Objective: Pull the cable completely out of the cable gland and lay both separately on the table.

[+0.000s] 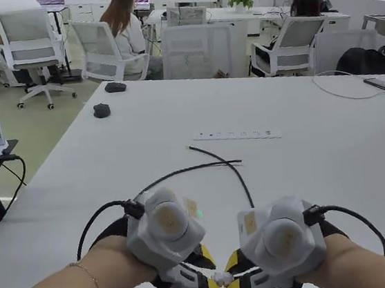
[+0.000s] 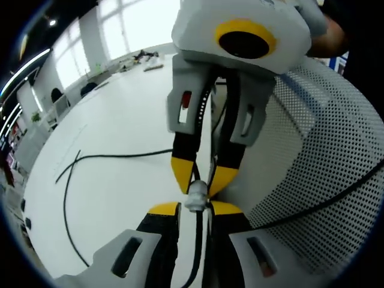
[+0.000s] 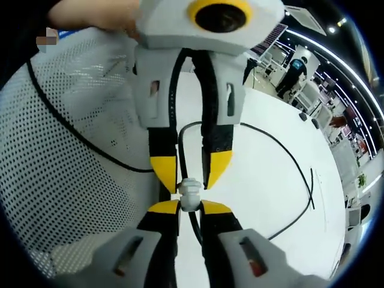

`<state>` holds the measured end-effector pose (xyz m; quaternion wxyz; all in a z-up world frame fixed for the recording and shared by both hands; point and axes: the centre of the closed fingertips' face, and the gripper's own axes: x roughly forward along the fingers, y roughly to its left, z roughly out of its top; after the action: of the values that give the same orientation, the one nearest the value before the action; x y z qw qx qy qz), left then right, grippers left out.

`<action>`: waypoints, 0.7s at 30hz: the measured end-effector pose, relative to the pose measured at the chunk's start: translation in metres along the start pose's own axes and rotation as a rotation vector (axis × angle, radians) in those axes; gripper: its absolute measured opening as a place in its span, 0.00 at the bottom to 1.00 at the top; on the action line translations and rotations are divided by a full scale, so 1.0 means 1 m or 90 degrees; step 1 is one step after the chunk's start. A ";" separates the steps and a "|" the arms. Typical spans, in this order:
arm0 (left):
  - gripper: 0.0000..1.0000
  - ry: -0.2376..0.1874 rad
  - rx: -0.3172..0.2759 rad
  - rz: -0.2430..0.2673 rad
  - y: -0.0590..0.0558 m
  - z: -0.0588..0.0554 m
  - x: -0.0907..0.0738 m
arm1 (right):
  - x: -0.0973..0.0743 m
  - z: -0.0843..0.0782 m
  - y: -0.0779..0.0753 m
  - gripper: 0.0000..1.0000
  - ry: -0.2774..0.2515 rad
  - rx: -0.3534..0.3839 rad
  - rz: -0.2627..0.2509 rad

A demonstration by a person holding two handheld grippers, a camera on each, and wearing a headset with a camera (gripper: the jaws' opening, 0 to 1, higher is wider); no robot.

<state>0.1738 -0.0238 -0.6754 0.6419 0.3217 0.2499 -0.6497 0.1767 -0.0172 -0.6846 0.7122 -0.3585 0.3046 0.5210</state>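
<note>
Well on the near side of the strip [image 1: 237,135] on the surface [image 1: 320,164], the left gripper [image 1: 207,274] and right gripper [image 1: 232,275] meet tip to tip, both narrowed onto the white gland [image 1: 223,278], with the black cable [image 1: 202,165] threaded through it and looping toward the strip.

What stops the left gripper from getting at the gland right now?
Likely nothing, so yes: the gland sits right at the left gripper's jaw tips, the cable running back between them. The right gripper meets it from the opposite end only.
</note>
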 end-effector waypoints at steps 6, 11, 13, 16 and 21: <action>0.17 0.026 0.025 0.002 -0.002 -0.002 0.004 | 0.001 -0.001 0.006 0.11 0.007 0.012 0.012; 0.15 0.006 -0.061 0.016 0.011 0.001 -0.003 | -0.003 0.004 -0.006 0.10 0.022 -0.056 -0.050; 0.15 -0.002 -0.108 0.000 0.009 -0.001 -0.004 | -0.003 0.007 -0.007 0.09 0.020 -0.080 -0.060; 0.14 -0.029 -0.197 -0.024 0.009 -0.001 -0.006 | -0.003 0.009 -0.006 0.09 0.043 -0.150 -0.076; 0.14 -0.039 -0.264 -0.038 0.010 -0.003 -0.010 | -0.002 0.015 -0.008 0.09 0.090 -0.306 -0.116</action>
<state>0.1834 -0.0153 -0.6698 0.6823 0.1550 0.3677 -0.6125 0.1850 -0.0077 -0.6728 0.6276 -0.5788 0.1876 0.4856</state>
